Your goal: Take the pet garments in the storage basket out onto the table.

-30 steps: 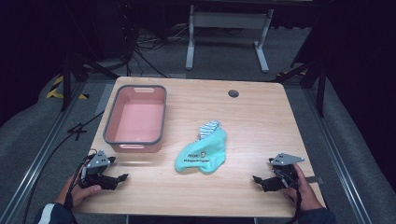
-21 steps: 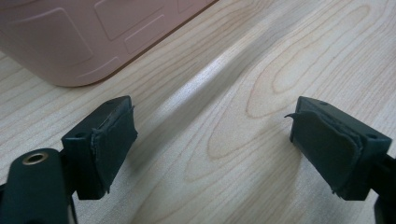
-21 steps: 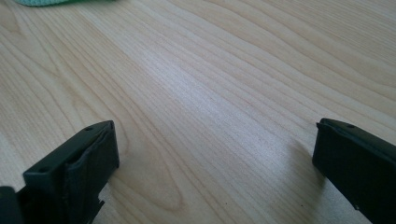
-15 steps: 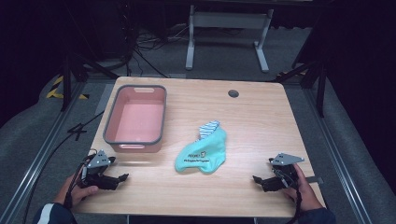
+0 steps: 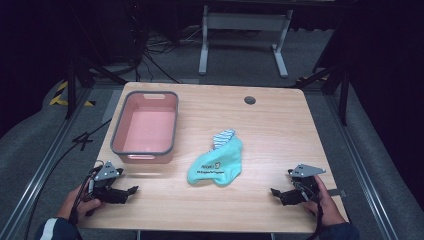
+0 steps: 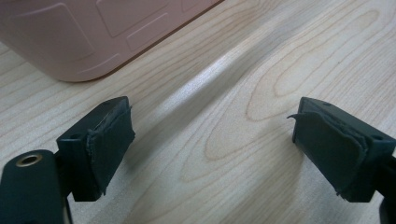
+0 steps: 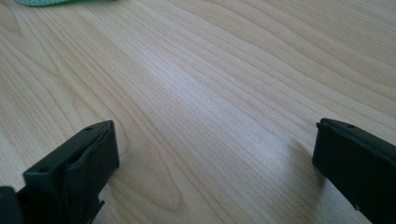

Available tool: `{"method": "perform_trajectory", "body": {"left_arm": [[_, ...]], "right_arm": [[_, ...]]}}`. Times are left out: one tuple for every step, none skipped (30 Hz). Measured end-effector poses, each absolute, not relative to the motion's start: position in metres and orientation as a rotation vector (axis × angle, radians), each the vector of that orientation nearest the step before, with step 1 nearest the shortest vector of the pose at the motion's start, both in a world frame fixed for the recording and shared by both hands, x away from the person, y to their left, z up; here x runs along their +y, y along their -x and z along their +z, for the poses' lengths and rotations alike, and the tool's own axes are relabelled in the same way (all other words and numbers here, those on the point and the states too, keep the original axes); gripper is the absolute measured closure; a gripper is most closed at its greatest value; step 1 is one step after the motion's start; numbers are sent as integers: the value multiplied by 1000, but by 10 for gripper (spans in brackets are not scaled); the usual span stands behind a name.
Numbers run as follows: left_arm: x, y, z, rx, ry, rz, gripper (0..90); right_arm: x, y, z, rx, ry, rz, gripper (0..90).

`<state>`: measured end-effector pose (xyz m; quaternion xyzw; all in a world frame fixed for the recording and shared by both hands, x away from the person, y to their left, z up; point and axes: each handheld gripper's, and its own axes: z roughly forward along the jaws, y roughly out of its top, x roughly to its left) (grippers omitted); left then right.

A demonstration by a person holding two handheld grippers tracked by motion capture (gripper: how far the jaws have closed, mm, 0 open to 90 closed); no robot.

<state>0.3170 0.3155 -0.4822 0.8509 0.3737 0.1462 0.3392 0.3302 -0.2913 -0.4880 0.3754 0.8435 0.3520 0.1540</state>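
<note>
My right gripper [image 7: 212,163] is sitting wide open over the table [image 7: 233,84]; a green sock [image 7: 60,2] is peeking in at eleven o'clock.

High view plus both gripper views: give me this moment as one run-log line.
left gripper: open, empty | right gripper: open, empty | teal sock: flat on table, untouched | pink bin: empty

Dark room; grey floor [image 5: 240,60]; wooden table [image 5: 280,130]; white metal stand [image 5: 243,22] behind.
</note>
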Motion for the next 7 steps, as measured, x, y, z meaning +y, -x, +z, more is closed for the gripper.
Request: {"method": "perform_trajectory", "body": {"left_arm": [[315, -317, -482, 977, -2213, 377, 125], [315, -317, -482, 977, -2212, 377, 125], [315, -317, -482, 978, -2213, 377, 125], [315, -317, -482, 979, -2213, 376, 125], [315, -317, -482, 978, -2213, 376, 125], [315, -317, -482, 977, -2213, 377, 125], [315, -317, -482, 977, -2213, 377, 125]], "right_arm": [[-291, -330, -488, 2418, -1076, 1009, 6], [-291, -330, -488, 2419, -1075, 1009, 6], [-291, -330, -488, 2418, -1074, 1009, 6], [-291, -330, -488, 2418, -1075, 1009, 6], [-291, -330, -488, 2418, -1075, 1010, 6], [-291, -330, -488, 2418, -1075, 1009, 6], [-291, -330, -488, 2418, -1075, 1009, 6]]}}
